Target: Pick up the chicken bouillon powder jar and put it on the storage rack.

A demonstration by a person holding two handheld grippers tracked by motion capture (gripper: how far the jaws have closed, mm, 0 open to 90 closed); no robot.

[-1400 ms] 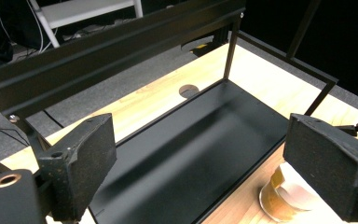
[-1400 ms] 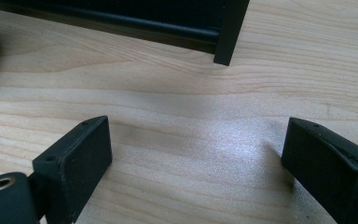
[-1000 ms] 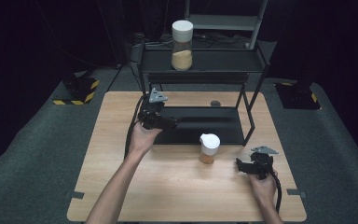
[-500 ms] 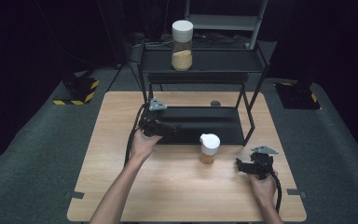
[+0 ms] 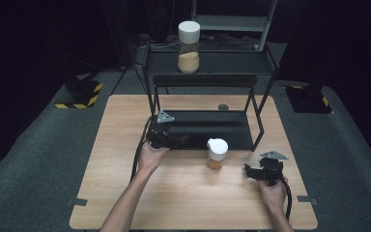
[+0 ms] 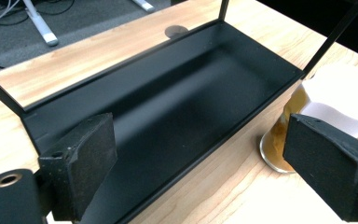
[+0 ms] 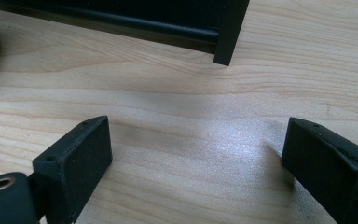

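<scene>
White-capped jar (image 5: 217,153) of tan powder stands just before rack (image 5: 207,128); left gripper (image 5: 179,140) wide, empty; right gripper (image 5: 249,172) wide, empty.

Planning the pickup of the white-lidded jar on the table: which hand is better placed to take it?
Left, probably. The left tongs stand open and angled toward the jar, which shows beside one jaw in the left gripper view. The right tongs, also open, point at bare table.
</scene>
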